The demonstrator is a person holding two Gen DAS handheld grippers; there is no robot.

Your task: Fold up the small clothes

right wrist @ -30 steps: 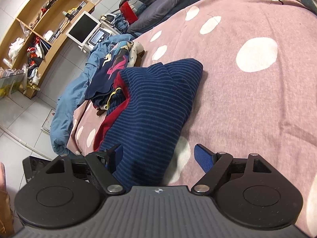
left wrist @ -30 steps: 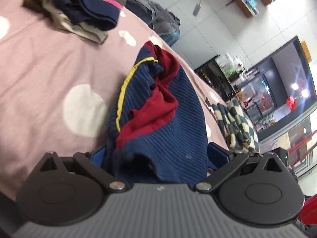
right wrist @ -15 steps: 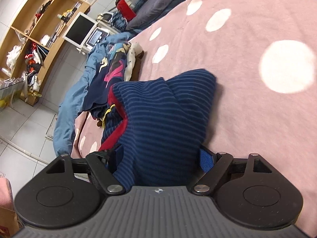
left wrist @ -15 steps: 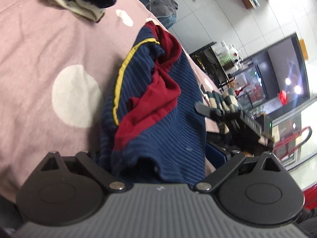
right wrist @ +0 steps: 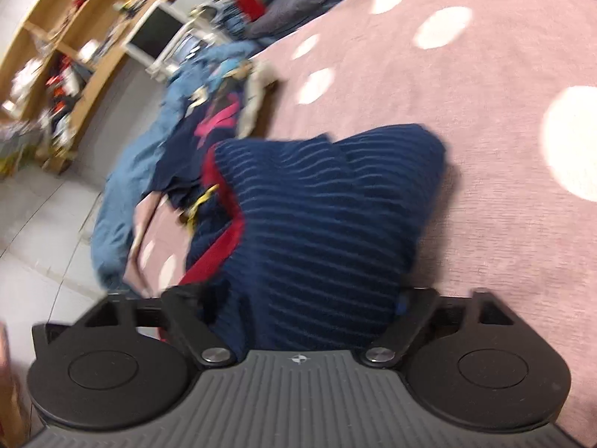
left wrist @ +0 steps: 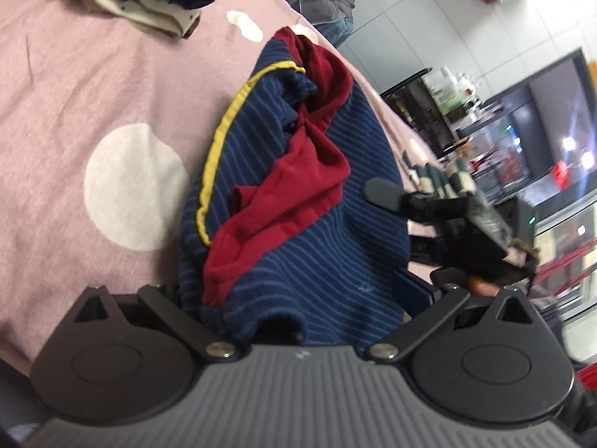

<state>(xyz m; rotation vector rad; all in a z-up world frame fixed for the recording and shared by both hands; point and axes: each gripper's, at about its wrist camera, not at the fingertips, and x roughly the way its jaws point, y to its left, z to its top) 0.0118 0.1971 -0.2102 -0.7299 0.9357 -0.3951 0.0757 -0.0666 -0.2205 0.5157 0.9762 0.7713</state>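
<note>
Left hand-held gripper (left wrist: 298, 291) stands wide apart, just opening, astride the navy striped garment (left wrist: 298, 201); right hand-held gripper (right wrist: 302, 298) likewise astride it, grip indeterminate.

Left gripper (left wrist: 294, 298) jaws wide, just reopening, angled downward. Right gripper (right wrist: 302, 302) jaws spread, angled downward.

- A pink bed cover (left wrist: 93, 86) with large white dots is spread over the bed.
- A wooden shelf unit (right wrist: 67, 56) full of small items stands against the wall; blur hides what they are.
- A monitor (right wrist: 151, 33) sits beside the shelf unit.
- A large dark screen (left wrist: 541, 123) reflects lights.
- Pale tiled floor (right wrist: 41, 231) lies beside the bed.
</note>
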